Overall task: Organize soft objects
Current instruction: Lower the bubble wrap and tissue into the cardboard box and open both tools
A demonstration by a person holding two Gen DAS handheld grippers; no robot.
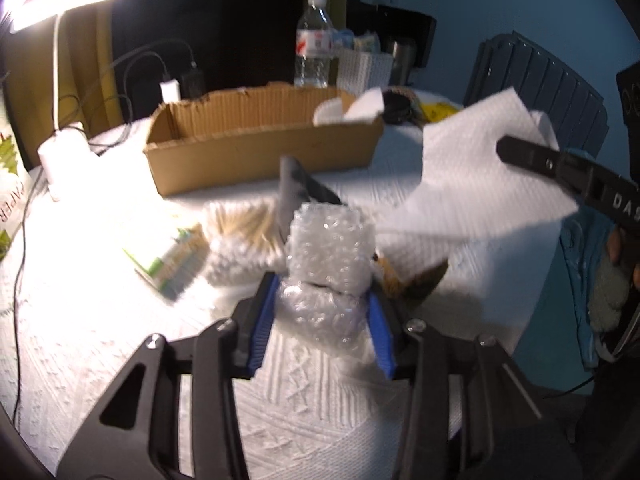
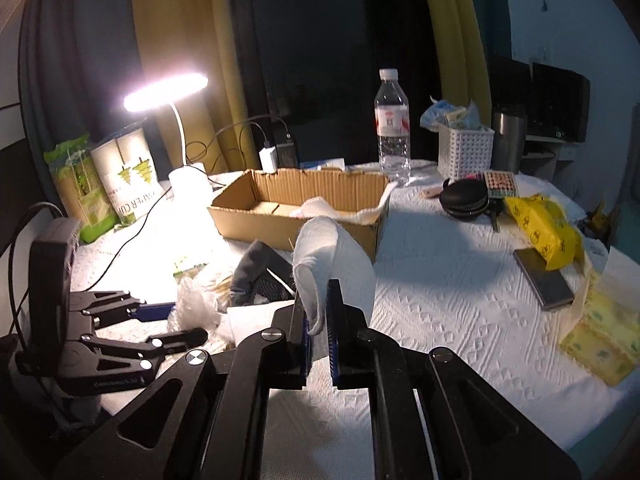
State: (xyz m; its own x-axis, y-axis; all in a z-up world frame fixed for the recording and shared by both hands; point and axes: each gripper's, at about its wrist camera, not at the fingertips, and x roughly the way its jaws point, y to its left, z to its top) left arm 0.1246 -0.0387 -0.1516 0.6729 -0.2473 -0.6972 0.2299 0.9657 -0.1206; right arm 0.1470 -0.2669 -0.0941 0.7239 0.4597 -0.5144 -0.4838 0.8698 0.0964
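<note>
Bubble wrap (image 1: pixel 326 276), clamped between the left gripper (image 1: pixel 322 320)'s fingers, hangs near over the worktop (image 1: pixel 100 320); it is springy and could squirt loose. The right gripper (image 2: pixel 318 328) pinches a paper towel (image 2: pixel 336 256) by one thin edge, which may tear or slip short of the far cardboard box (image 2: pixel 296 216).

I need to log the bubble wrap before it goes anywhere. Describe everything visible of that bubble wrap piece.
The bubble wrap is a clear, glossy wad of bubbled plastic film, bunched into two lumps: a blocky upper one and a squashed lower one. The left gripper is shut on its lower part, blue finger pads pressing both sides. It stands roughly upright between the fingers; whether it is off the white cloth is unclear. In the right wrist view it shows only as a crumpled clear mass.
</note>
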